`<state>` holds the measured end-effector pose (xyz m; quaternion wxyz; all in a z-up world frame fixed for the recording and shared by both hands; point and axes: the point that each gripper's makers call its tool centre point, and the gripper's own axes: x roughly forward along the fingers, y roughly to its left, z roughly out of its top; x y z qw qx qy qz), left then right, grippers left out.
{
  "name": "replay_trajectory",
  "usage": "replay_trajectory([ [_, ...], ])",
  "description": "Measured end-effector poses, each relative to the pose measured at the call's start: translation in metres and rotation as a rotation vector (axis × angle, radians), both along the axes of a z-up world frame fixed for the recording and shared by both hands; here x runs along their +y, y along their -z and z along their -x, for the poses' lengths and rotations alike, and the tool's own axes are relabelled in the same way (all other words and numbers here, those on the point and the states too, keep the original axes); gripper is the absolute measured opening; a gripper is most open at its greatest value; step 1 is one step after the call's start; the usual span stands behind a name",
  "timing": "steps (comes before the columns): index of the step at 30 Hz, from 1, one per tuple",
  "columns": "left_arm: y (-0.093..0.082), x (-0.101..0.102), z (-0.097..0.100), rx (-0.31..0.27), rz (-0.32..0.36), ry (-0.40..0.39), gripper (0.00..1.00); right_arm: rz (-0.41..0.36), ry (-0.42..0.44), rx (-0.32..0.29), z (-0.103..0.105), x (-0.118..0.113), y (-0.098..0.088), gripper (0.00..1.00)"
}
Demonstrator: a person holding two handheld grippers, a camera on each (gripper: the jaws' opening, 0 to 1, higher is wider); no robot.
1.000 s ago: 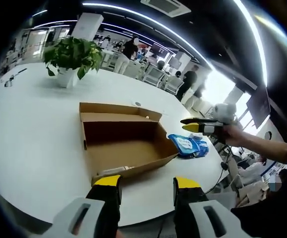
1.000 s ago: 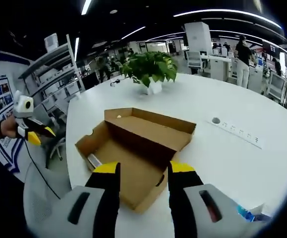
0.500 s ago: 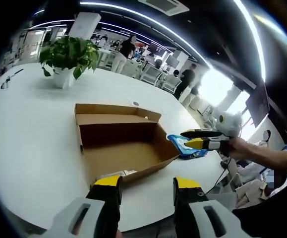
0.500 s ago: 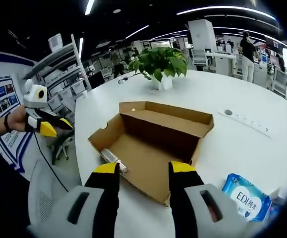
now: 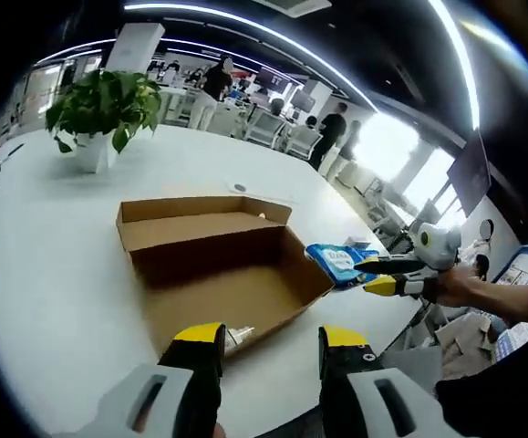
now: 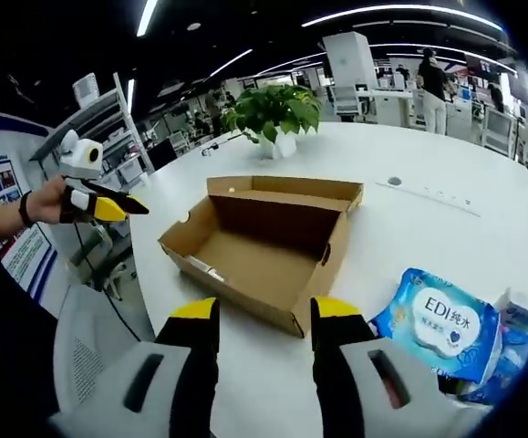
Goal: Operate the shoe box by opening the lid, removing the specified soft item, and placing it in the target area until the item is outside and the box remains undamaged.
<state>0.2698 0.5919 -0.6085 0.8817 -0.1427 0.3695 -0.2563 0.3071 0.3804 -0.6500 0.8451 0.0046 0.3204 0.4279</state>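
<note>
The brown cardboard shoe box (image 5: 227, 283) lies on the white table with its lid flap (image 5: 200, 224) folded back. A small pale item (image 5: 239, 338) rests inside against the near wall; it also shows as a pale strip (image 6: 204, 267). A blue soft wipes pack (image 5: 338, 264) lies on the table just outside the box (image 6: 264, 246), and the pack (image 6: 437, 319) is at the right. My left gripper (image 5: 271, 339) is open and holds nothing, short of the box. My right gripper (image 6: 265, 315) is open too, near the box corner. The right gripper (image 5: 384, 275) hovers beside the pack.
A potted plant (image 5: 98, 108) stands at the table's far side, also seen as the plant (image 6: 273, 109). A socket strip (image 6: 432, 193) is set into the tabletop. The left gripper (image 6: 104, 205), held by a hand, is off the table edge. People and desks fill the background.
Both cameras have shifted. In the left gripper view the right gripper has sunk lower, to beside the blue pack. The right gripper view has swung so the pack shows more fully. The box stays put.
</note>
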Motion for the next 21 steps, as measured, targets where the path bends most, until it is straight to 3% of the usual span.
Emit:
replay_trajectory([
  [10,0.015,-0.012,-0.030,0.006,-0.094,0.123,0.42,-0.012,0.105,0.004,0.014,-0.032,0.000,0.37],
  [21,0.047,-0.019,-0.042,0.045,-0.199,0.255,0.42,-0.056,0.212,-0.004,0.021,-0.048,-0.010,0.38],
])
